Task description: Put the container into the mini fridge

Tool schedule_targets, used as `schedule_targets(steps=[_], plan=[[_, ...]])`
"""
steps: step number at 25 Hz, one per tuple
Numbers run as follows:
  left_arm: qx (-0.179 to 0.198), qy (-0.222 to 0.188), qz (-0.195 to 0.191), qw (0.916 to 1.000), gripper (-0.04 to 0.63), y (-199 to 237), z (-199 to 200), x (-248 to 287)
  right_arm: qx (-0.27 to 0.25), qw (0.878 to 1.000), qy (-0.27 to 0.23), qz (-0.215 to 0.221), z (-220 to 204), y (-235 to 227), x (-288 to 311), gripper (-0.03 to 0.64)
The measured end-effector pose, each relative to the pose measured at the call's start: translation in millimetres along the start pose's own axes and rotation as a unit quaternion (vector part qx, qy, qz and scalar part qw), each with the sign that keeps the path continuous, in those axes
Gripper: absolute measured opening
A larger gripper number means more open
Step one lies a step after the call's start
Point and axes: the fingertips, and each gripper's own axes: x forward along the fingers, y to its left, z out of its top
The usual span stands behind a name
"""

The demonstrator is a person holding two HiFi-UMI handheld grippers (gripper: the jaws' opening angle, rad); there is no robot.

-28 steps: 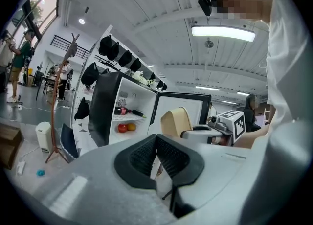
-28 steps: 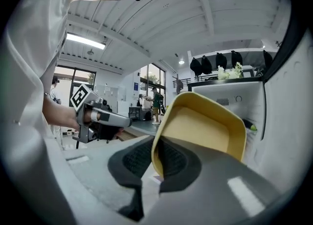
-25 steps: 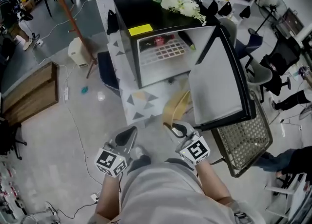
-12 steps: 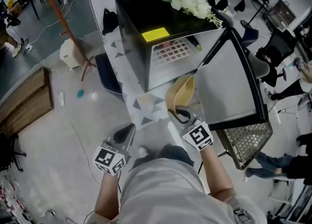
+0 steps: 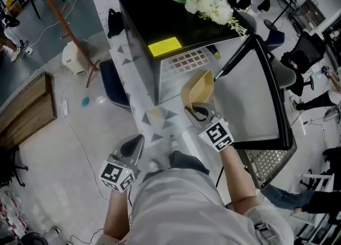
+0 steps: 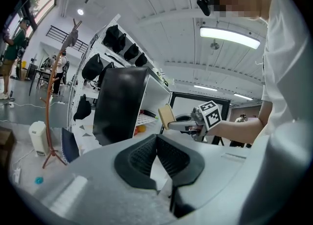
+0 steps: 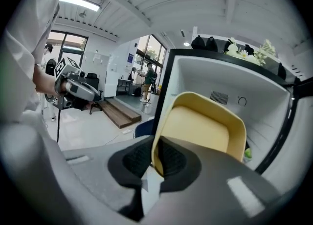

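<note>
The tan, shallow container (image 5: 198, 90) stands on edge, and my right gripper (image 5: 198, 112) is shut on its rim. It hangs just in front of the open black mini fridge (image 5: 160, 15), beside the fridge's swung-out door (image 5: 250, 100). In the right gripper view the container (image 7: 205, 126) fills the middle, with the white fridge interior (image 7: 234, 87) behind it. My left gripper (image 5: 133, 145) hangs low at the left, shut and empty; its pads meet in the left gripper view (image 6: 156, 143). From there the container (image 6: 166, 117) shows at the fridge mouth.
White flowers (image 5: 210, 4) lie on the fridge top. A wire shelf (image 5: 186, 60) with items sits inside. The fridge stands on a triangle-patterned table (image 5: 144, 116). A mesh chair (image 5: 266, 161) is at the right, and a coat stand (image 5: 64, 20) and a wooden platform (image 5: 26, 111) at the left.
My right gripper has carried the container up and forward, from near the table's front edge to the fridge opening. The left gripper has stayed low at the left.
</note>
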Motion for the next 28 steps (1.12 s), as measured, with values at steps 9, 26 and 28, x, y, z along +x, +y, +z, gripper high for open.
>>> schedule_targets(steps=[9, 26, 28], plan=[[0.002, -0.004, 0.042, 0.9991, 0.009, 14.4, 14.0, 30.8, -0.032, 0.999, 0.021, -0.017, -9.8, -79.4, 35.0, 0.028], [-0.002, -0.018, 0.093, 0.9955, 0.009, 27.6, 25.4, 52.8, -0.051, 0.995, 0.085, -0.027, -27.0, -141.5, 79.3, 0.028], [-0.003, -0.018, 0.095, 0.9953, 0.009, 27.2, 25.1, 53.1, -0.054, 0.994, 0.092, -0.027, -27.5, -144.1, 81.6, 0.028]])
